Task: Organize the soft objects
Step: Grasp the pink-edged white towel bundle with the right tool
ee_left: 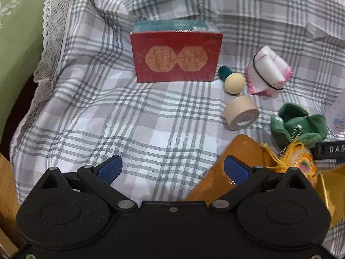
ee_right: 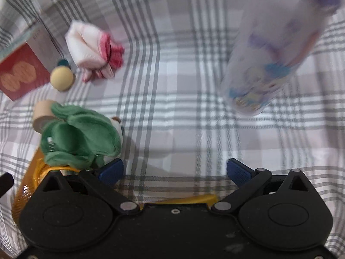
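A plaid cloth (ee_left: 151, 129) covers the bed. A red box (ee_left: 175, 57) stands toward its far edge. The green plush (ee_right: 79, 138) lies just beside the tape roll (ee_left: 240, 113), near the folded towel (ee_left: 268, 71). Both hand-held grippers, left (ee_left: 172, 169) and right (ee_right: 174, 171), gape wide and empty.

Only "DAS" reads, on a black bar (ee_left: 331, 150) at right

My left black two-finger gripper with blue pads (ee_left: 173, 169) is spread wide, empty. My right black blue-padded gripper (ee_right: 174, 169) matches, jaws apart.
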`<state>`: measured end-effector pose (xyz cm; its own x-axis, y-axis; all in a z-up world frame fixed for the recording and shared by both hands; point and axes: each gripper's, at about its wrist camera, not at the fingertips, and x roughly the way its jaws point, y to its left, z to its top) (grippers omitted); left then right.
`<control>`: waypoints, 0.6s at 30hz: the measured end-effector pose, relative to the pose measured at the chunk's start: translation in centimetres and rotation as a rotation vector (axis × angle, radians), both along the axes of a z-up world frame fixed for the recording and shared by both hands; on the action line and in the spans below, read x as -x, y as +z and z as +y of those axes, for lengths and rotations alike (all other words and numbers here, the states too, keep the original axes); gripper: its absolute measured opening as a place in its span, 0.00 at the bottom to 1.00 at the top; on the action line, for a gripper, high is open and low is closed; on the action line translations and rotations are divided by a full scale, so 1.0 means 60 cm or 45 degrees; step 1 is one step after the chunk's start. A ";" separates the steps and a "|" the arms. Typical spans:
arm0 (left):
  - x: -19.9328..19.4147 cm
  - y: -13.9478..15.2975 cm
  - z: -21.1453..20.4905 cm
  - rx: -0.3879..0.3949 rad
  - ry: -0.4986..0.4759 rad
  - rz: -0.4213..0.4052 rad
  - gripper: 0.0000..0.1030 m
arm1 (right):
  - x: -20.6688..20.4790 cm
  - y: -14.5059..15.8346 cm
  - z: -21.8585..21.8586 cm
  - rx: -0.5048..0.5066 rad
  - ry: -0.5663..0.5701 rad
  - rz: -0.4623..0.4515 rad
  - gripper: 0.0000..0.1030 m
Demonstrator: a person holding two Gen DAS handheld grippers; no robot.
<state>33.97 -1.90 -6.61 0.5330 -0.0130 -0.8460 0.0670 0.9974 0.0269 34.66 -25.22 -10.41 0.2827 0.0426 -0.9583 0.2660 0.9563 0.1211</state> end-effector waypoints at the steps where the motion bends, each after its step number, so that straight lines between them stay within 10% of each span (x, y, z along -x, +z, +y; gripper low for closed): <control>1: -0.005 -0.004 0.002 0.006 0.003 0.011 0.95 | -0.001 -0.005 0.002 0.005 -0.002 0.001 1.00; 18: -0.061 -0.065 0.009 -0.009 0.042 0.161 0.96 | -0.023 -0.010 0.013 0.048 0.011 0.104 1.00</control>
<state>37.64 -1.36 -10.53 0.4221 0.0089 -0.9065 0.0378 0.9989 0.0274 36.05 -24.42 -11.03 0.2031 0.0084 -0.9791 0.2654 0.9620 0.0633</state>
